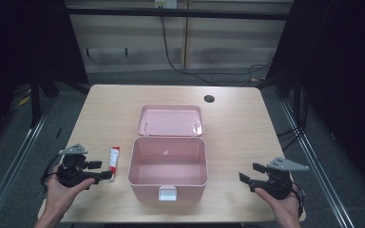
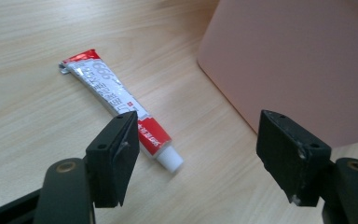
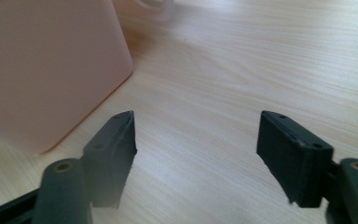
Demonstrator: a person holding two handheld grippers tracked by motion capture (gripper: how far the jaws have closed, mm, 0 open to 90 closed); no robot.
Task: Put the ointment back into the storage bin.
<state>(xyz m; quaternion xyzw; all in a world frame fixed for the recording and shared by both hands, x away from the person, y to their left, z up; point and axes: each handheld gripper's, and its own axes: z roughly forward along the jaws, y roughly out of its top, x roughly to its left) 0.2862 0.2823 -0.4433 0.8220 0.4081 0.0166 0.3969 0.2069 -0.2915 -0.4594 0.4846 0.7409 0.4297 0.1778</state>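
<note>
Nearest the person, the left gripper (image 1: pixel 100 170) sits low at the front-left of the pink box (image 1: pixel 166 183), its jaws spread wide with nothing between them; in the left gripper view the capped end of the tube (image 2: pixel 121 108) lies just ahead of one jaw, not yet pinched. The right gripper (image 1: pixel 249 173) rests on the table (image 1: pixel 237 123) at the front-right of the box, its jaws likewise spread and bare. The red-and-white tube lies flat on the wood just left of the box, close to its wall but apart from it. The box stands open and empty, with its lid (image 1: pixel 171 120) lying flat just behind it. By the look of it, nothing is packed yet: grasping the tube, lifting it over the wall, setting it inside and probably closing the lid all remain.
</note>
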